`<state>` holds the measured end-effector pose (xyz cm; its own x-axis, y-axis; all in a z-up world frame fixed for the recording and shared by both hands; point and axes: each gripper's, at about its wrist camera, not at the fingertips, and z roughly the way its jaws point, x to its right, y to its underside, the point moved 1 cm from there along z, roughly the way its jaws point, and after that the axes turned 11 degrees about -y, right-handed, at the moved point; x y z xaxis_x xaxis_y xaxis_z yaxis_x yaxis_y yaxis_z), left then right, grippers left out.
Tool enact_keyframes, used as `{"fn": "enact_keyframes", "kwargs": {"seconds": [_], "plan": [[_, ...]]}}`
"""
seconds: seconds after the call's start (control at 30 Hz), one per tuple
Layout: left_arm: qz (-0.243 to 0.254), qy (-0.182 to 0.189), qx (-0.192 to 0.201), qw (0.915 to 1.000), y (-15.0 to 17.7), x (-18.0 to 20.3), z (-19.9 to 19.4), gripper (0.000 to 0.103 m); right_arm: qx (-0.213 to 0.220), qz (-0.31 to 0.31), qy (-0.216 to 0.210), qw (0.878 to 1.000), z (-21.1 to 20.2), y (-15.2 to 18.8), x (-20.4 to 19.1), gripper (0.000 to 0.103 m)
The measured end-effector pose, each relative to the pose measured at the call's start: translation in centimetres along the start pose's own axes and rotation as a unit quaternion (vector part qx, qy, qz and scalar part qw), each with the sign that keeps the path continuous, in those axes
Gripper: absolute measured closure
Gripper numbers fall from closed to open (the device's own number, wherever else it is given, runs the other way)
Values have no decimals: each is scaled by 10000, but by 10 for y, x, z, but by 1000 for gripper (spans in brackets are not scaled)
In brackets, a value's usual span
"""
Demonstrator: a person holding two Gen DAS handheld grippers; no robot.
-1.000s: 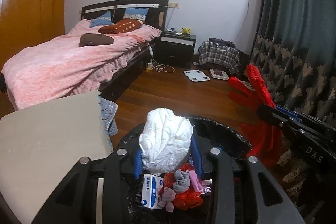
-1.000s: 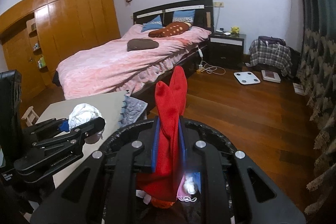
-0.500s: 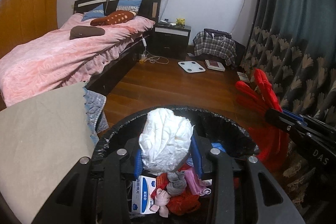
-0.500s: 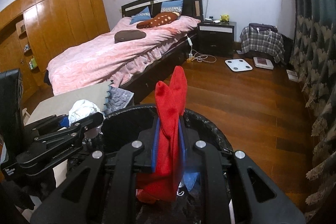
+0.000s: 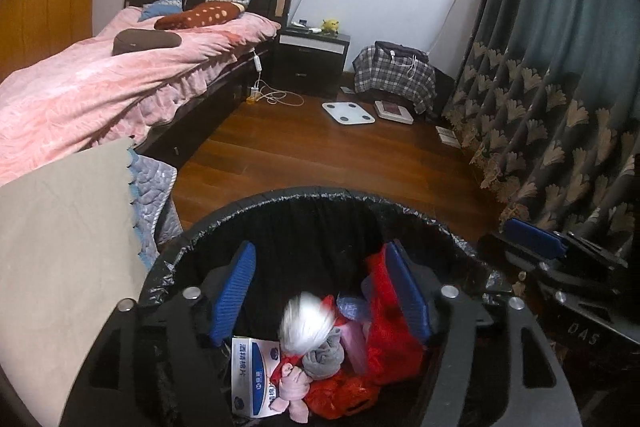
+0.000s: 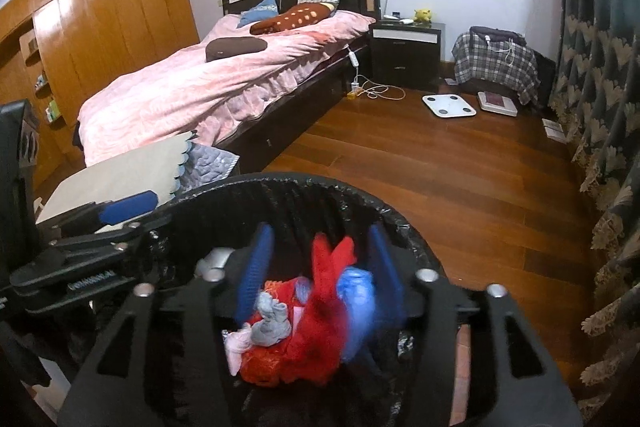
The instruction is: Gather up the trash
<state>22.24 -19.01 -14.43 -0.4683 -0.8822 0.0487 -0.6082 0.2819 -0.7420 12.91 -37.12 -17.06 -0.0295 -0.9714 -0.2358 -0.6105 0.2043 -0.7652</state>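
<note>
Black-lined round trash bin [image 5: 320, 199] nearest, on brown wooden plank floor [image 5: 320, 155]. In bin: white-and-blue cardboard box [image 5: 250, 375] left, grey sock bundle [image 5: 322, 357] beside it, red plastic bag [image 5: 384, 351] right. Beige-covered table [image 5: 60, 247] left of bin. Pink-quilted bed [image 5: 100, 83] behind table, against far wall. Black two-drawer nightstand [image 5: 314, 61] right of bed. White square bathroom scale [image 5: 348, 113] on floor before nightstand; checked fabric bag [image 5: 394, 77] behind scale. Patterned dark curtain [image 5: 560, 87] along right side.

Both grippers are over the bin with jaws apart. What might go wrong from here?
1. The left gripper sits inside the bin mouth; lifting out may snag the black liner.
2. The red cloth, blurred between the right gripper pads, may catch on one.
3. The grippers are close together and may collide.
</note>
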Motion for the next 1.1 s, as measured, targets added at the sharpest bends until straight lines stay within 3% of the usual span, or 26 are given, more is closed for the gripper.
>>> {"fn": "enact_keyframes", "kwargs": {"seconds": [0.07, 0.13, 0.27, 0.37, 0.7, 1.1], "plan": [[-4, -32, 35, 10000, -2, -1, -2, 26, 43, 2, 73, 10000, -2, -1, -1, 27], [-26, -107, 73, 9999, -3, -5, -6, 21, 136, 5, 159, 9998, -7, -1, -1, 14], [-29, -384, 243, 9990, -6, -15, -26, 11, 177, 41, 134, 9997, -17, -4, -3, 6], [-13, -576, 354, 9977, -7, -27, -44, 6, 165, 63, 49, 9998, -26, -7, -7, 6], [-214, -1111, 492, 9924, 1, -52, -108, 6, 301, -227, -294, 9989, -62, -20, -51, 5], [-361, -1511, 816, 9845, 8, -69, -186, 6, 446, -532, -653, 9954, -105, -34, -106, 5]]}}
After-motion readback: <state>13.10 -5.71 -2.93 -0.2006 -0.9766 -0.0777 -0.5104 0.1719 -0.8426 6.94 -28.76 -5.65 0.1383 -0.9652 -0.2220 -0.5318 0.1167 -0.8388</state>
